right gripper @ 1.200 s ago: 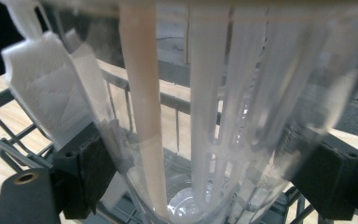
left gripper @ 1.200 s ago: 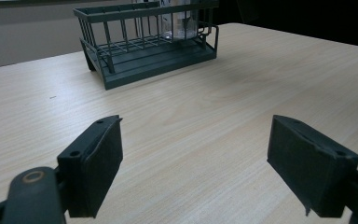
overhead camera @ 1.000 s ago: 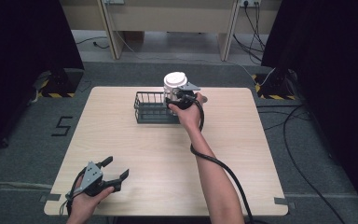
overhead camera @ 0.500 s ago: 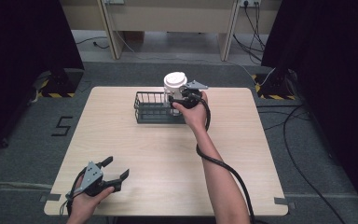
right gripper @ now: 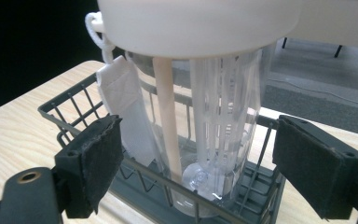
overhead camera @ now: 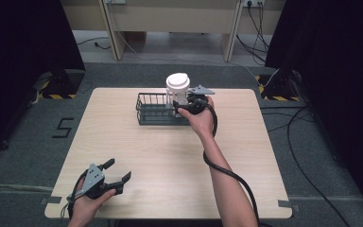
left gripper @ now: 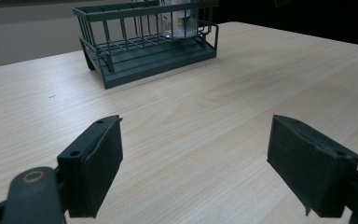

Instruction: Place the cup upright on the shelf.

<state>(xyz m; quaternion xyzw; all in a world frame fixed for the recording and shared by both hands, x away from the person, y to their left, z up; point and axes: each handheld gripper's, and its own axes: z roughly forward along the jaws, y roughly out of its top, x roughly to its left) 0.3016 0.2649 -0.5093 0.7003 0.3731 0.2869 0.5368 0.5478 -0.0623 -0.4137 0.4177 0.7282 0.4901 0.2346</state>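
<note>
Item count: one wire rack [overhead camera: 156,109], one lidded clear tumbler [overhead camera: 177,91], one tabletop [overhead camera: 160,156], two tongs: left [overhead camera: 118,171], right [overhead camera: 181,105].

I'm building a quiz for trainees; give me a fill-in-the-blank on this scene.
1. The cup stands inside the wire ____.
2. The cup's lid is ____ in colour.
3. The right gripper has its jaws ____ on either side of the cup.
4. The left gripper is held over the table's ____ corner.

Missing: basket; white; open; near left
</note>
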